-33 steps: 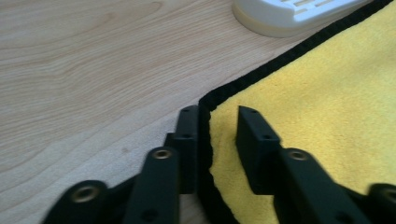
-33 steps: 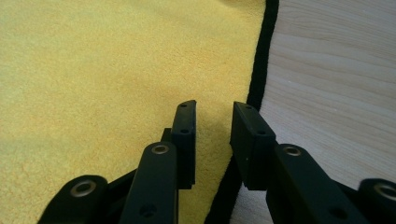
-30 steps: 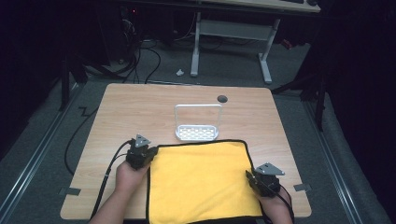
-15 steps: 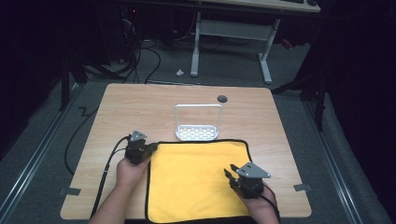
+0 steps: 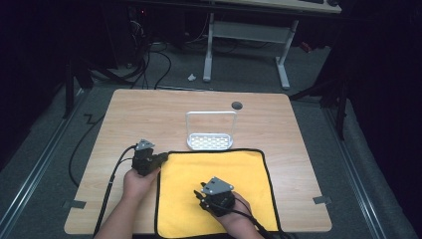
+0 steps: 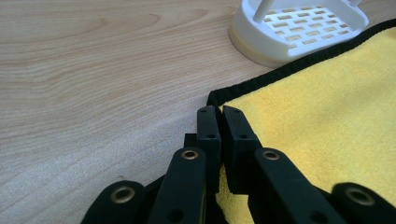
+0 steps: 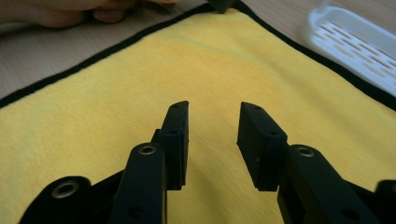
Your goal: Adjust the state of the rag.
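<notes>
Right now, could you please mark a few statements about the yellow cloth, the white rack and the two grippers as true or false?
1. The left gripper is shut at the far left corner of the yellow cloth. True.
2. The right gripper is shut. False: its jaws stand apart above the cloth.
3. The white rack sits on the cloth. False: it stands on the table, just beyond the cloth's far edge.
4. The cloth has a black border. True.
</notes>
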